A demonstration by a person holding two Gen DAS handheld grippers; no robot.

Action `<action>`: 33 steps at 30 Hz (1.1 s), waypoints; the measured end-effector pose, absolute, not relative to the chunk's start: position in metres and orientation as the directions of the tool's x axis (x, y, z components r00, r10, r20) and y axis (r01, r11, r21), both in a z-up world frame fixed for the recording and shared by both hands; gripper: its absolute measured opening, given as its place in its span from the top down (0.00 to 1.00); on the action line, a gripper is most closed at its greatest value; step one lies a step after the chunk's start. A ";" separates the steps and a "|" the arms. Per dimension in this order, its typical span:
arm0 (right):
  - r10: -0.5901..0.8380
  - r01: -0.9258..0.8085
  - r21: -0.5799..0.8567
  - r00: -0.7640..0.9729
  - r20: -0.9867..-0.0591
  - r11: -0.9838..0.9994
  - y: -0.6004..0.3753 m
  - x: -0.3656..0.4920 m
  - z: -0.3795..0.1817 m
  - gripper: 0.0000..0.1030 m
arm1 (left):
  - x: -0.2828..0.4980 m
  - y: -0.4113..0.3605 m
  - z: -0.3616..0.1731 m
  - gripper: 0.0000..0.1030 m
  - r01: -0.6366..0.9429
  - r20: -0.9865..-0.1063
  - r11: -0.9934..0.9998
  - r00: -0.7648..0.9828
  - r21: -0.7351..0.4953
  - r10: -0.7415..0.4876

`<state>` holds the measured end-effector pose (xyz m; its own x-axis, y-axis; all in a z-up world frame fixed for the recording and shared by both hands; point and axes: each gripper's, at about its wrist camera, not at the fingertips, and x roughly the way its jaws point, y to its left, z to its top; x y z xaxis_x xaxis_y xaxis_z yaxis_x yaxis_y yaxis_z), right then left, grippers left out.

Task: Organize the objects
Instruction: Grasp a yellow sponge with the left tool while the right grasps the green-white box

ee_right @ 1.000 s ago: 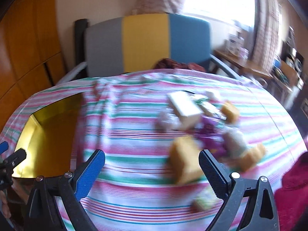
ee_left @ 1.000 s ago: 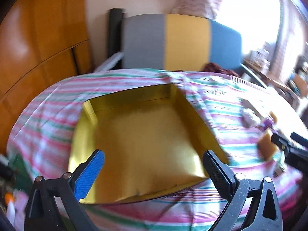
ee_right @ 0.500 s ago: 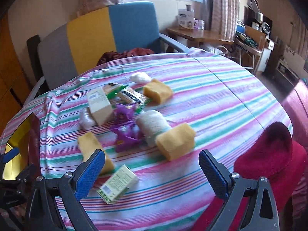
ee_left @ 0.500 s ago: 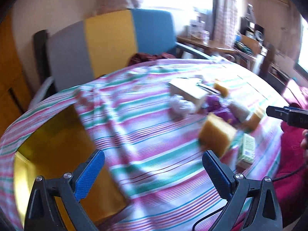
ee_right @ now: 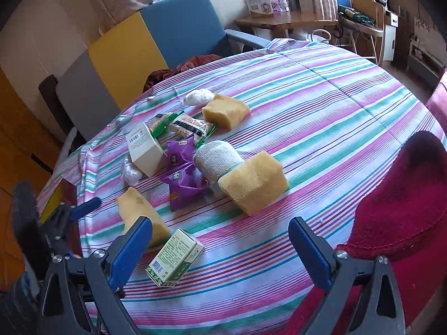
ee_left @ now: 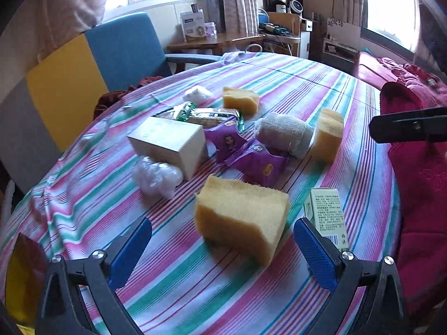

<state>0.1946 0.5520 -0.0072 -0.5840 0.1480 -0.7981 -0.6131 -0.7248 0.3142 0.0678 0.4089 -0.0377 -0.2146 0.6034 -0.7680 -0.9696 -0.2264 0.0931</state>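
left wrist: my left gripper (ee_left: 222, 247) was spread, empty, a yellow sponge (ee_left: 241, 217) between its fingers on the striped cloth (ee_left: 307, 83). right wrist: my right gripper (ee_right: 220, 247) was spread, empty, over a green box (ee_right: 174, 256) beside the snack pile (ee_right: 184, 167).

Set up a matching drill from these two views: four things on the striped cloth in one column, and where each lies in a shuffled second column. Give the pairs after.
Things:
1. green-and-white carton
2. rolled grey sock
3. white wad
4. clear plastic ball

Places:
A. far end of the pile, beside the farthest sponge
B. against the pale box, on its near side
C. nearest the right tongs, alone at the cloth's near edge
D. touching the big sponge at the pile's right

Pairs: 1-C, 2-D, 3-A, 4-B
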 end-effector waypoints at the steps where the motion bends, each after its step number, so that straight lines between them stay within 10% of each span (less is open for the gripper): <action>1: 0.140 -0.612 0.324 -0.587 -0.797 -0.722 0.553 0.195 -0.008 0.03 | 0.067 0.413 -0.041 0.01 -0.974 -0.774 -0.212 -0.196 0.081 0.603; 5: 0.111 -0.599 0.346 -0.593 -0.797 -0.722 0.554 0.193 -0.010 0.03 | 0.062 0.425 -0.057 0.28 -0.983 -0.805 -0.183 -0.133 0.031 0.578; 8: 0.091 -0.577 0.343 -0.592 -0.801 -0.742 0.551 0.190 -0.010 0.03 | 0.058 0.419 -0.055 0.31 -0.978 -0.796 -0.206 -0.098 -0.034 0.598; 33: -0.001 0.008 -0.001 -0.177 -0.984 -1.000 0.461 0.096 -0.061 0.03 | 0.045 0.280 -0.008 0.31 -0.883 -0.716 -0.433 -0.184 -0.180 0.674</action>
